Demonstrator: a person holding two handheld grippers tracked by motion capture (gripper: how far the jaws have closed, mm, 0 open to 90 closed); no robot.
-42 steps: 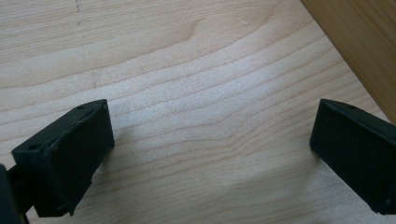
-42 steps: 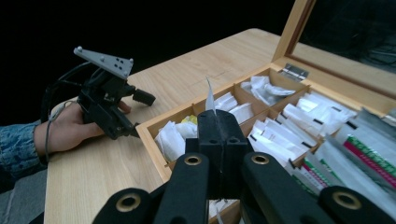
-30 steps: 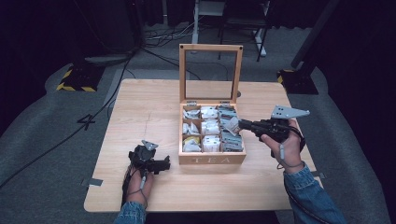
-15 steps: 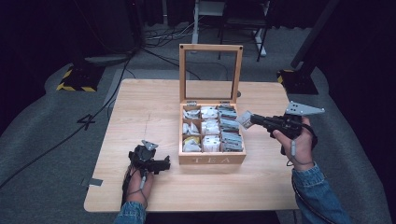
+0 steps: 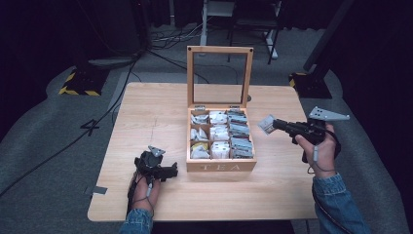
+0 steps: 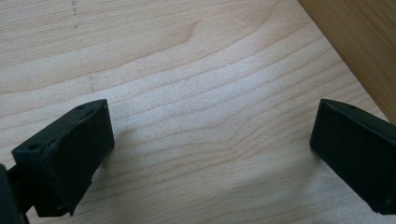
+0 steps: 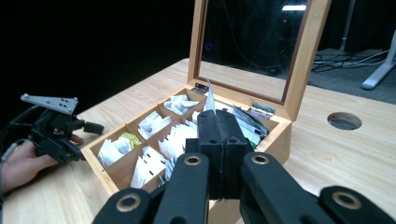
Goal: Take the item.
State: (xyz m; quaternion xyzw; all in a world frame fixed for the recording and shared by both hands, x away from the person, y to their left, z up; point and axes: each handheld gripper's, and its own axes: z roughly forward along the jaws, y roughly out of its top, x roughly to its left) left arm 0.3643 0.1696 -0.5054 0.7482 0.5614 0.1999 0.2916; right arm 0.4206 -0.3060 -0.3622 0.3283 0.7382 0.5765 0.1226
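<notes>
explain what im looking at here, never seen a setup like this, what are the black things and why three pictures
No robot here: a person at a wooden table holds a hand-held gripper in each hand. One picture is taken from a camera above, and each of the other two from a camera riding on a gripper. On the table stands a wooden tea box with its glass lid up and its compartments full of tea packets. The left gripper rests low beside the box, its black fingers apart over bare wood. The right gripper is shut on a tea packet, held in the air to the right of the box.
</notes>
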